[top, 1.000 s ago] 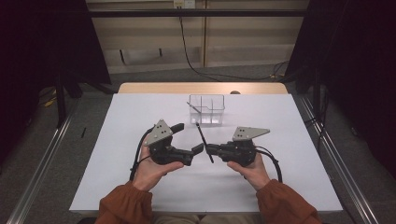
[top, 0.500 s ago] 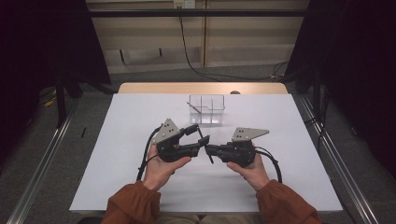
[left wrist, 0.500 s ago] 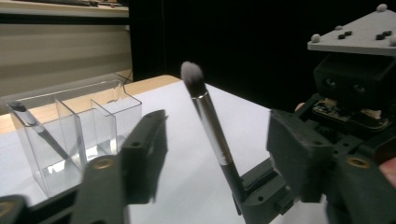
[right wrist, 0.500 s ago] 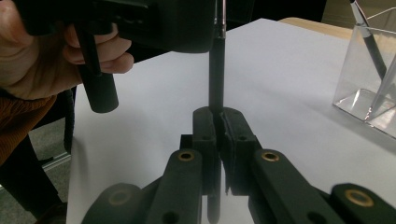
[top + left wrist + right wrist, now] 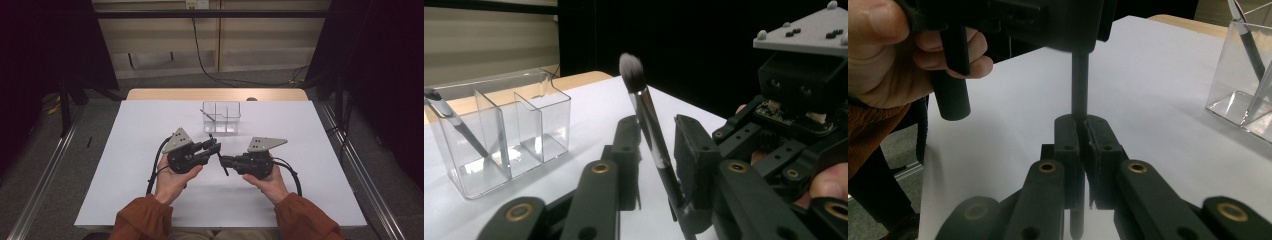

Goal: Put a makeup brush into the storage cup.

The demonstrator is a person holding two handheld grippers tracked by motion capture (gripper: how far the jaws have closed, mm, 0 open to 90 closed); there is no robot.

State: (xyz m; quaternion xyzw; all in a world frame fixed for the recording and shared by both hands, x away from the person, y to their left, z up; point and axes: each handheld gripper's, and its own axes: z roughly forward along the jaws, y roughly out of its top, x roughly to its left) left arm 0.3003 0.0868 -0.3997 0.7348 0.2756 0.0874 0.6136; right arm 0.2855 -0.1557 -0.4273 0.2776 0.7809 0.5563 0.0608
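A black-handled makeup brush (image 5: 651, 125) with a grey-white tuft stands nearly upright over the white table (image 5: 125, 165). My right gripper (image 5: 1079, 122) is shut on its lower handle (image 5: 1079, 80). My left gripper (image 5: 658, 125) reaches in from the left in the high view (image 5: 214, 145), its jaws on either side of the upper handle. They have just been closing, and a narrow gap still shows beside the handle. The two grippers meet tip to tip (image 5: 223, 161) near the table's middle.
A clear plastic organiser (image 5: 221, 117) with compartments stands just beyond the grippers, with a second brush (image 5: 454, 125) leaning in one cell. It also shows at the far right of the right gripper view (image 5: 1248, 90). A wooden edge (image 5: 215, 94) borders the table's far side.
My left gripper's jaws have narrowed from wide apart to close around the brush's upper handle, and that gripper has tipped slightly upward. My right gripper and the brush have stayed put.
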